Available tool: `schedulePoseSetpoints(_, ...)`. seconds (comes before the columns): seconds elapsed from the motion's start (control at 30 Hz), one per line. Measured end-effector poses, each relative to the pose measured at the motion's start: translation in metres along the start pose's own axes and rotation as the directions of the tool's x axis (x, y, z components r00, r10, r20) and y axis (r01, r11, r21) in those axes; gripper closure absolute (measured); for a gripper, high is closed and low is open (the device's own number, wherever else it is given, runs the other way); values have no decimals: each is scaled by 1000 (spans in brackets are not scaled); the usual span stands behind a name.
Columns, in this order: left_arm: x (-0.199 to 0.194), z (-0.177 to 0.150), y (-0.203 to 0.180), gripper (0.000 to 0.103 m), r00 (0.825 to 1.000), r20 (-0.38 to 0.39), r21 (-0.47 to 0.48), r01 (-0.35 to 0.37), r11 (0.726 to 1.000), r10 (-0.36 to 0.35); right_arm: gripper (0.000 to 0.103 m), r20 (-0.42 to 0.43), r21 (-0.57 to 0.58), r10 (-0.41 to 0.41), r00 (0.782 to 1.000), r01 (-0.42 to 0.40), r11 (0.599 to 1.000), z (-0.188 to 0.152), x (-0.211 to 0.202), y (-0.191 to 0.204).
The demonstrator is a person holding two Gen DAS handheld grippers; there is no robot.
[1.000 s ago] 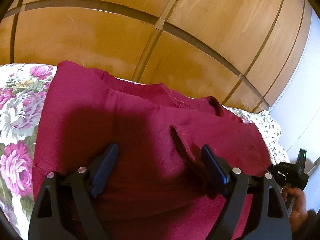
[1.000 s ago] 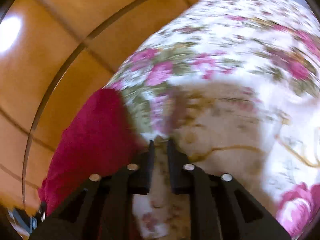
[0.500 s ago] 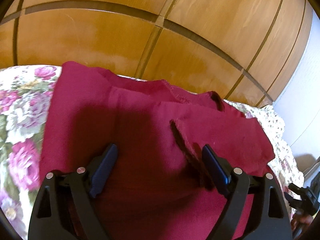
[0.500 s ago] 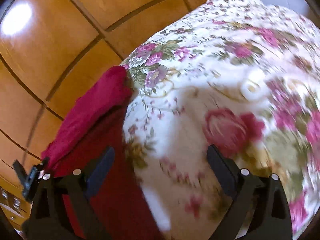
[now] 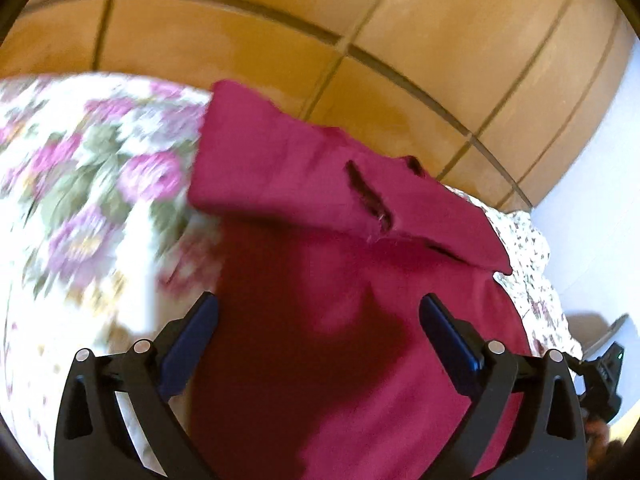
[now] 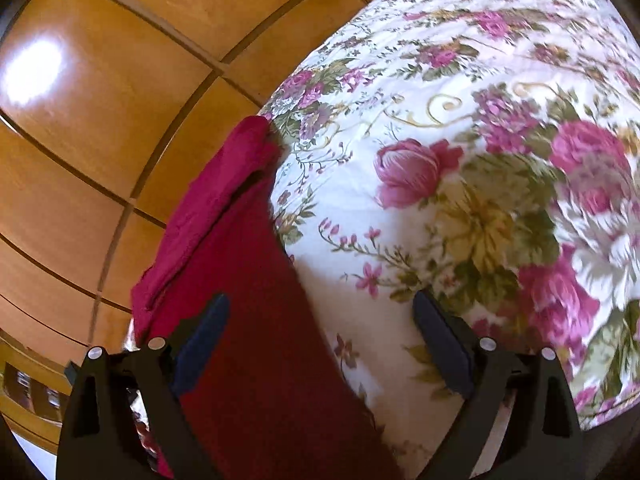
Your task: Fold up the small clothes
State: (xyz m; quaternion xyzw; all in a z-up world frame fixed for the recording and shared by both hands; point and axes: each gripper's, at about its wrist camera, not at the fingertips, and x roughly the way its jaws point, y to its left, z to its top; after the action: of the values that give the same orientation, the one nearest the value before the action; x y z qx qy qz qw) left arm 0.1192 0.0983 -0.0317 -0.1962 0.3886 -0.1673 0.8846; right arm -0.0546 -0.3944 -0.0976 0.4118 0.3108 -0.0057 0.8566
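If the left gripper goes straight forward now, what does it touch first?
Most likely the red garment, which fills the gap ahead of the open left gripper; depth is unclear.

Both claws hang spread wide above a flowered bedspread (image 6: 460, 168). Between the left gripper (image 5: 318, 320) fingers lies flat crimson cloth (image 5: 320, 340), its folded layer raised just ahead; beyond that a wooden panelled wall (image 5: 400, 60) closes the way. Ahead and to the right of the right gripper (image 6: 320, 320), open bedspread; the cloth and wall lie to its left.
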Motion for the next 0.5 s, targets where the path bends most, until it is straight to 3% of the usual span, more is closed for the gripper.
schedulePoseSetpoints(0.07,-5,-11,12,4,999,-37,-67,18,998,-20,14,-8,9,11,1000,-11,1000,-1,-2,-1)
schedulePoseSetpoints(0.2,-27,-27,21,4,999,-15,-109,50,993,-52,18,-35,-18,6,999,-6,1000,-4,-2,1)
schedulePoseSetpoints(0.33,-41,-46,19,4,995,-60,-70,79,994,-83,22,-57,-60,0,998,-3,998,-10,1,6)
schedulePoseSetpoints(0.5,-56,-59,21,4,989,-92,-58,112,992,-117,39,-125,-72,56,991,-65,995,-16,6,7)
